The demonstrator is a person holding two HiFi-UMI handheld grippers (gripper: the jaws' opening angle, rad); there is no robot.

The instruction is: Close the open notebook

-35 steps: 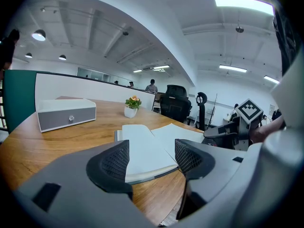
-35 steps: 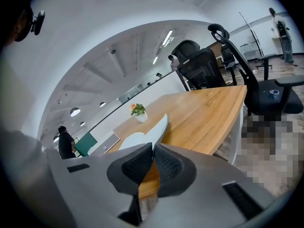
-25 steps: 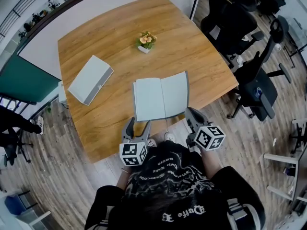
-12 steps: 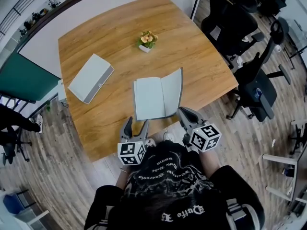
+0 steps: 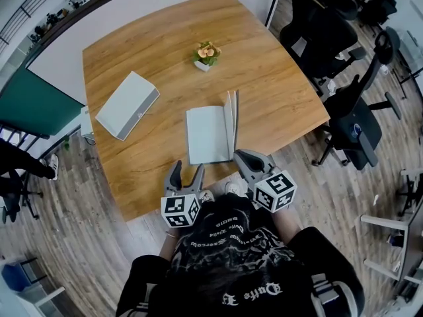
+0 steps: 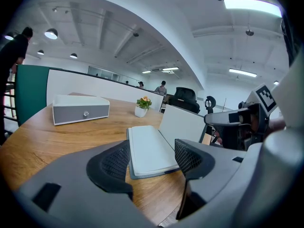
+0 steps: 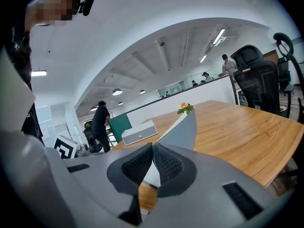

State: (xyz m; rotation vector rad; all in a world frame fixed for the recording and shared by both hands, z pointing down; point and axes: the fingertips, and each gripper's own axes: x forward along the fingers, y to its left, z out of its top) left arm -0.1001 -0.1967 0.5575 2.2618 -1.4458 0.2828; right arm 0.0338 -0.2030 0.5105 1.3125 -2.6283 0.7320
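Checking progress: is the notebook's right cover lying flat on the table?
No, the right cover stands nearly upright beside the flat left half.

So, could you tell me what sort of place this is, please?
Most likely an open-plan office: black swivel chairs stand beside the wooden table, a white partition runs along its far side, and strip lights line the ceiling.

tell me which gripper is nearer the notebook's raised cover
Right. The right gripper has its jaws shut on the near edge of the raised cover. The left gripper sits open, apart from the near left corner of the notebook.
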